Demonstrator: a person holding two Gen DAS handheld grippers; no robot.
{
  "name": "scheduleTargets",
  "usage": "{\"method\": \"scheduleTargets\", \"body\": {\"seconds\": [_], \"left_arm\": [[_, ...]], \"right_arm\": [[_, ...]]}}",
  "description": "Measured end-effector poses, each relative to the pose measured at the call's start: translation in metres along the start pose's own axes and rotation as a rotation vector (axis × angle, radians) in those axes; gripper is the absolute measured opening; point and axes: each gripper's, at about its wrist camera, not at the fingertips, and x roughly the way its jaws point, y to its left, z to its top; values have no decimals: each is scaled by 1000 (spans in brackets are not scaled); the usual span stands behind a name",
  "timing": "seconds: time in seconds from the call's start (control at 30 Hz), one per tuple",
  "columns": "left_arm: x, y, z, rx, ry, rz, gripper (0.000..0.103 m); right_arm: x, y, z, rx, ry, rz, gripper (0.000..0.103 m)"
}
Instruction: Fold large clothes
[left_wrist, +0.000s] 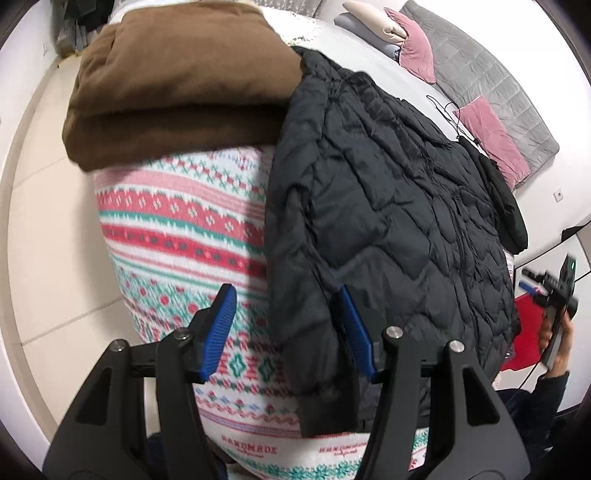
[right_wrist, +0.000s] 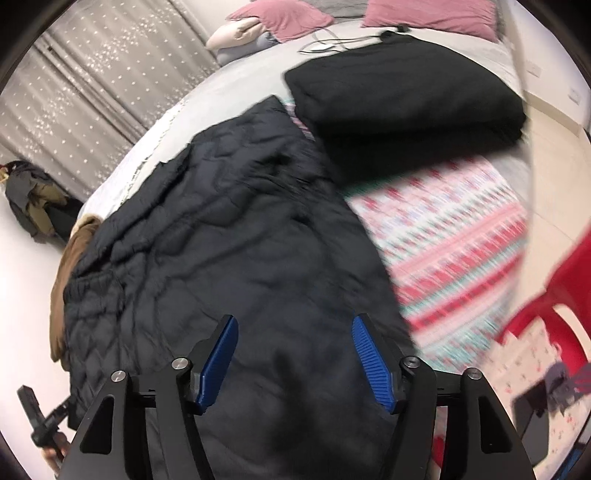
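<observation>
Both grippers, left (left_wrist: 288, 328) and right (right_wrist: 293, 362), hover with jaws open and empty over the black quilted jacket (left_wrist: 388, 206) spread on the patterned blanket (left_wrist: 177, 221). Folding seems barely begun; next, each likely needs to pinch an edge, clear of the folded brown (left_wrist: 177, 85) and black (right_wrist: 402, 92) garments.
</observation>
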Motion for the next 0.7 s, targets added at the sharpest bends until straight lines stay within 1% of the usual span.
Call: {"method": "scheduleTargets", "body": {"seconds": [0.07,0.17,0.27,0.3,0.37,0.4,0.43,0.5,0.53,0.57,0.6,0.67,0.7], "left_arm": [[1,1,-5,-25,10,-10,59],[-2,2,-11,-58,0,-25,59],[-3,1,-14,-73,-5,-34,59],[-3,1,-16,-77,-8,-33,59],[-2,0,-18,-82,-10,-35,59],[-2,-1,-19,-85,-8,-34,59],[-3,-1,-20,-92,-9,-40,59],[-5,0,-20,-109,-17,-60,59],[-6,1,-20,-122,-24,-71,59],[-6,0,-21,-128,-25,-75,59],[-5,0,-22,-133,-23,-77,59],[-2,-1,-24,-140,-10,-69,59],[0,-2,-25,-140,-4,-65,55]], "right_arm": [[-8,-20,-12,14,5,-22,68],[-17,-51,-30,47,21,-11,69],[-24,-80,-50,107,33,-12,69],[-24,-89,-55,132,40,-1,69],[-19,-105,-67,202,76,51,69],[-16,-108,-71,228,93,80,69],[-12,-112,-75,256,108,129,68],[-10,-115,-81,295,109,206,63],[-9,-113,-83,298,114,227,58],[-8,-112,-84,296,121,236,52],[-7,-110,-86,296,125,247,48],[-7,-104,-88,284,125,255,34],[-7,-101,-89,275,123,257,29]]}}
